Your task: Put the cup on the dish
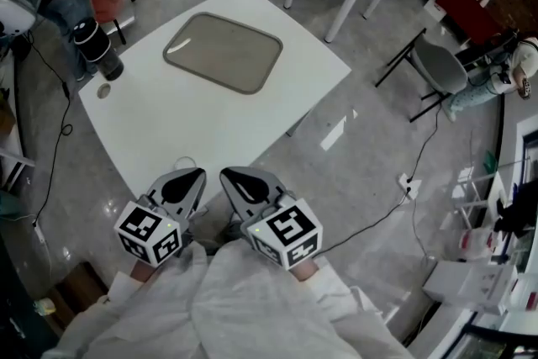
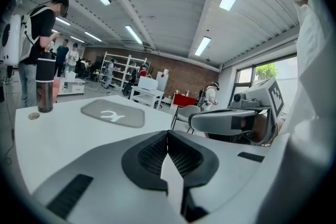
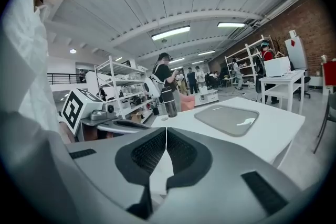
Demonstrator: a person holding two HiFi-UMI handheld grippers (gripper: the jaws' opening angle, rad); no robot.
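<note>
Left gripper (image 1: 189,181), right gripper (image 1: 237,181), side by side, fingers (image 2: 152,155) together, at table (image 1: 193,126) edge

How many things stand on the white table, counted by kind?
grey dish: 1
dark cup: 1
small round disc: 1
Total: 3

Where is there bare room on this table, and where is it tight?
Widest bare patch: white table between the grey dish and the left gripper and right gripper at the near edge. Narrower strip along the dish's right side. Crowded: left corner, holding the dark cup and a small disc.
</note>
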